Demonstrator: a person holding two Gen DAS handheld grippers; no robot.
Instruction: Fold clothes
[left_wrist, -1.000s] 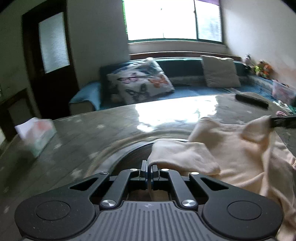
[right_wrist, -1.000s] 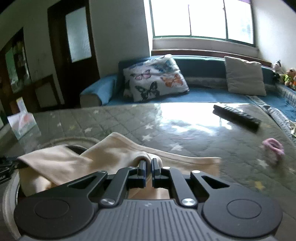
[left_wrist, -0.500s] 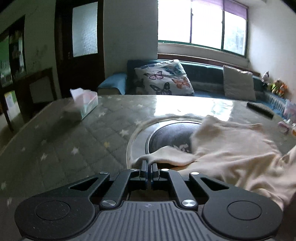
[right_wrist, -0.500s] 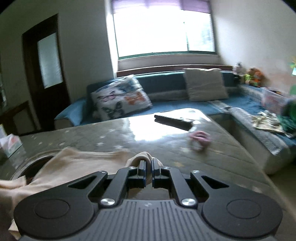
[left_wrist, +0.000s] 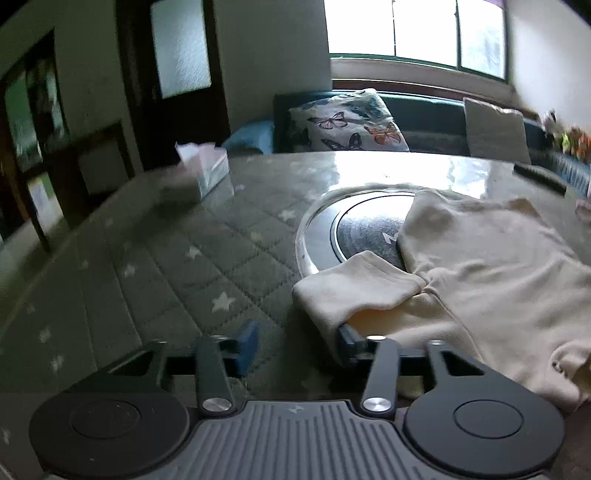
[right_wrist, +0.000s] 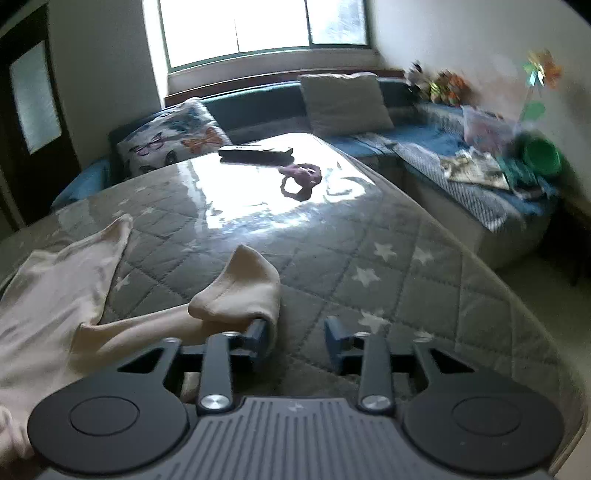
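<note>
both tongs are released now. half a second ago each was clenched on an edge of the cream garment (left_wrist: 491, 266); now the left gripper (left_wrist: 295, 341) and the right gripper (right_wrist: 297, 338) stand with jaws spread wide, and the cloth lies on the quilted star-patterned table (left_wrist: 166, 266). one sleeve (left_wrist: 354, 291) lies slack against the left tool's right finger, and the other sleeve end (right_wrist: 240, 291) drapes over the right tool's left finger — touching, not gripped. i read this as the spreading step done: the piece is laid out flat enough, and the folding proper is not yet begun.

the garment partly covers a round inset (left_wrist: 369, 229) in the tabletop. a tissue box (left_wrist: 203, 170), a remote (right_wrist: 255, 153) and a pink hair tie (right_wrist: 301, 177) sit well apart from it.

hard to judge — neither view takes in the whole garment, its near hem is cut off behind the tool bodies, and the room's edges are smeared with blur.
</note>
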